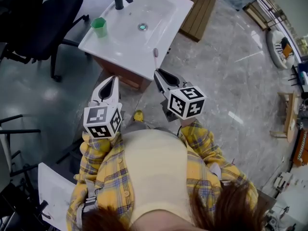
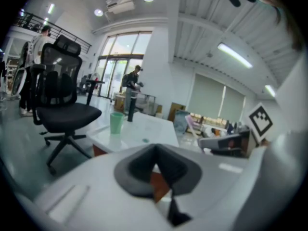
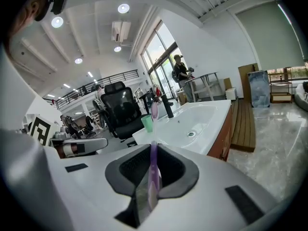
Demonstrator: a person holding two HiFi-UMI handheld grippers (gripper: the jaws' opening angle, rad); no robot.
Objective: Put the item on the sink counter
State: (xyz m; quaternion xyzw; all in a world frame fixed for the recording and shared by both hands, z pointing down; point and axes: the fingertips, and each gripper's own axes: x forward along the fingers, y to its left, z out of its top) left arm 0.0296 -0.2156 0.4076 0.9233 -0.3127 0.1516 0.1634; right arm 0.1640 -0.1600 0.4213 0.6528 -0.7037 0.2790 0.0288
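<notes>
Yellow plaid sleeves (image 1: 202,138) filled the bottom of the head view, and beyond them both grippers pointed toward the sink counter (image 1: 166,13). The right gripper (image 1: 157,72) stood just short of the counter's near corner. The toothbrush (image 1: 155,56) stuck up out of it, and from above its head appeared to be at the counter's edge. The left gripper (image 1: 114,79) hung beside it, also short of the counter. A green cup (image 1: 99,27) sat on the counter's left corner.

From the left gripper view, I read its fingers as pressed together with nothing between them, and the counter lay ahead.

From the right gripper view, the fingers were clamped on the purple toothbrush handle, with the brush head upright before the counter's basin. I judged the pickup done. Carrying the toothbrush over the counter, lowering it and letting go were left to do.
</notes>
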